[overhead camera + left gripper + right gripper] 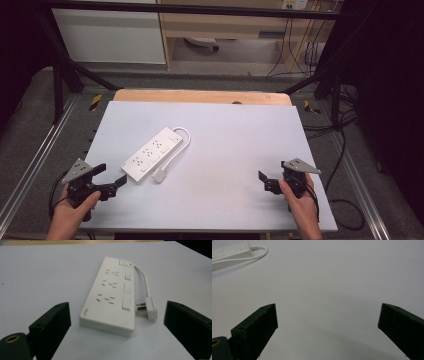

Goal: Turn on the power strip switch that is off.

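A white power strip (152,154) with three socket groups and switches lies slantwise on the left half of the white table top (235,145). Its short cable (182,142) loops round to a flat plug (159,176) lying beside its near end. My left gripper (112,173) sits open just left of that end, holding nothing. In the left gripper view the strip (111,293) and plug (147,311) lie ahead of the open left gripper (117,306). My right gripper (272,170) rests open at the near right, over bare table. The right gripper view has the right gripper (329,307) open, with the strip (229,253) far off.
A wooden edge (200,96) runs along the back of the table. Metal frame rails (30,165) flank both sides, and black cables (345,200) trail on the floor at the right. The white surface between the strip and the right gripper is bare.
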Action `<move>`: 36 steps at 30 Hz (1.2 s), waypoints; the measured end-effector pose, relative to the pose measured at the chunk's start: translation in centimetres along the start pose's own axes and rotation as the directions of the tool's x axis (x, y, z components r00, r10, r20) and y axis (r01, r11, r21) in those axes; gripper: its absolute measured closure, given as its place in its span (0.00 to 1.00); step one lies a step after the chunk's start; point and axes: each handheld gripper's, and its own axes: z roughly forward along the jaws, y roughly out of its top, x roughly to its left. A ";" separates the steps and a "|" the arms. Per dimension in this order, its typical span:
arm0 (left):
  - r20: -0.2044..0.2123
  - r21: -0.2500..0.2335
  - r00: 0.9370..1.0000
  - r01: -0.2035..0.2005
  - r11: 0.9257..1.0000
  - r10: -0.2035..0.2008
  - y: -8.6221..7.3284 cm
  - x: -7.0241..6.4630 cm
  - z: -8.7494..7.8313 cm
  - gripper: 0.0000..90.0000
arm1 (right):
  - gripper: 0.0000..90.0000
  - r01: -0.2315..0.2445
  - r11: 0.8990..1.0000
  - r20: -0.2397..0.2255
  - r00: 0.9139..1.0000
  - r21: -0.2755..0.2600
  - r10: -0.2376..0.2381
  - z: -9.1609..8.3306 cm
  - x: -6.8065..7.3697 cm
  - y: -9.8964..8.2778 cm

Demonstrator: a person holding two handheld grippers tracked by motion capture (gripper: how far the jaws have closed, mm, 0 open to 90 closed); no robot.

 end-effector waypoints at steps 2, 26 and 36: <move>0.004 -0.005 1.000 -0.006 1.000 0.006 0.4 0.0 -0.2 0.08 | 0.03 -0.006 1.000 0.000 1.000 -0.008 0.006 -0.1 0.0 0.0; 0.013 -0.028 0.999 -0.028 0.999 0.029 2.5 -0.1 -0.5 0.09 | 0.03 -0.014 1.000 -0.015 1.000 -0.001 0.014 -0.1 0.0 0.0; 0.008 -0.033 0.999 -0.041 0.999 0.041 3.0 -0.4 -0.4 0.08 | 0.03 -0.014 1.000 -0.017 1.000 -0.001 0.014 -0.2 0.0 0.0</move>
